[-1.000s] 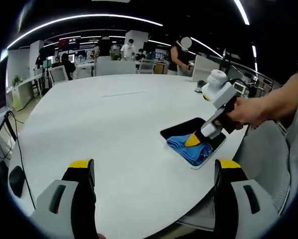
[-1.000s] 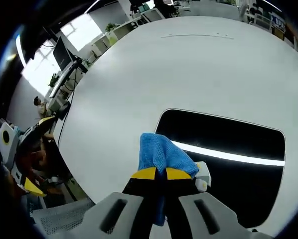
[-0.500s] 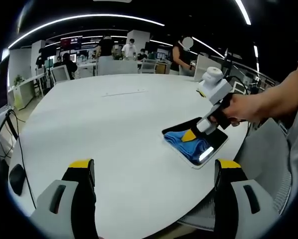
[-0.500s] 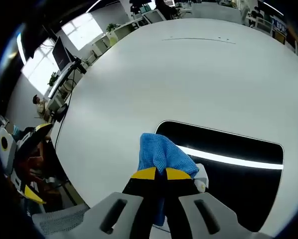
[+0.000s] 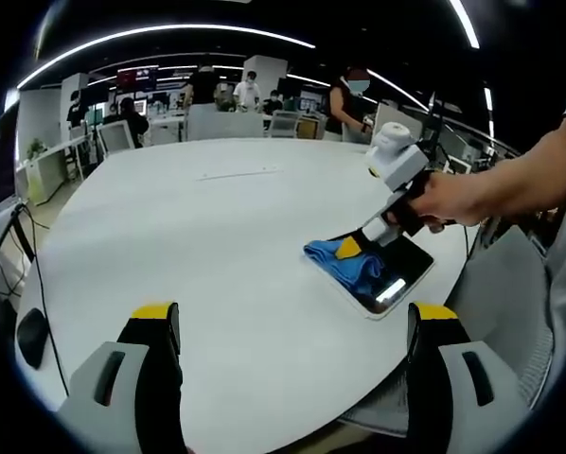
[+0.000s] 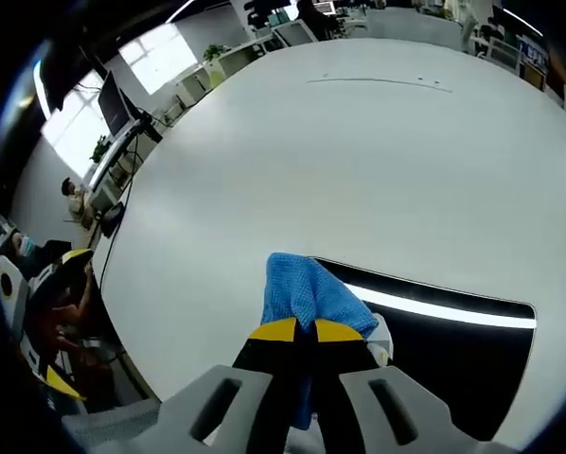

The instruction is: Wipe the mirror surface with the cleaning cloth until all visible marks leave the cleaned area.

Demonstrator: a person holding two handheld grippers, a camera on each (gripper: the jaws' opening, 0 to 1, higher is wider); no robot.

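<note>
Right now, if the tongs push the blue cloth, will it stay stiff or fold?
The blue cloth probably folds: it bunches in soft creases in the right tongs. It looks light. On the glossy mirror it may slide easily, since the glass seems smooth.

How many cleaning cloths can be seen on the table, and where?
1. A blue microfibre cloth, clamped in the right gripper, lies at the near end of the flat rectangular dark mirror on the white round table. Nothing suggests another hidden one.
</note>
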